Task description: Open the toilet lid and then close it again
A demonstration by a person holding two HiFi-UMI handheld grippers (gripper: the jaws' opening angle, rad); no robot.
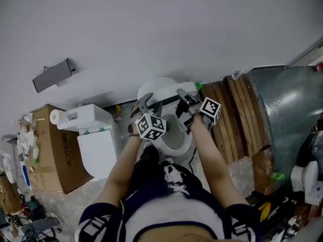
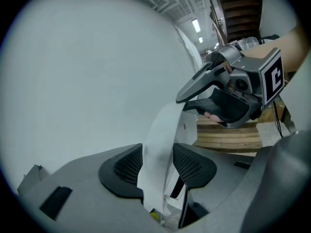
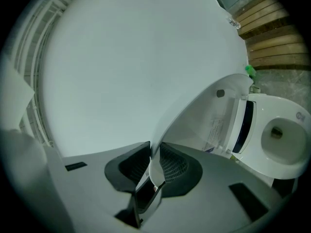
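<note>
White plastic lid (image 3: pixel 194 115): smooth, curved, raised above the glossy oval bowl (image 3: pixel 284 140).
Left fingers (image 2: pixel 124 168): mesh-textured pads, released, straddling the lid's edge.
Right fingers (image 3: pixel 175 166): clenched on the lid's thin rim.

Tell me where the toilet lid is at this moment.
In the head view the toilet lid stands raised at centre, before the white wall and above the bowl. The right tool grips its edge; the left tool stands open around it.

The toilet lid (image 1: pixel 161 86) sits between the jaws of the left claw (image 1: pixel 146 101) and the right claw (image 1: pixel 181 95); the bowl (image 1: pixel 176 141) lies below both claws; a second toilet (image 1: pixel 96 150) stands left of the left claw; planks (image 1: pixel 237 115) lean right of the right claw.
</note>
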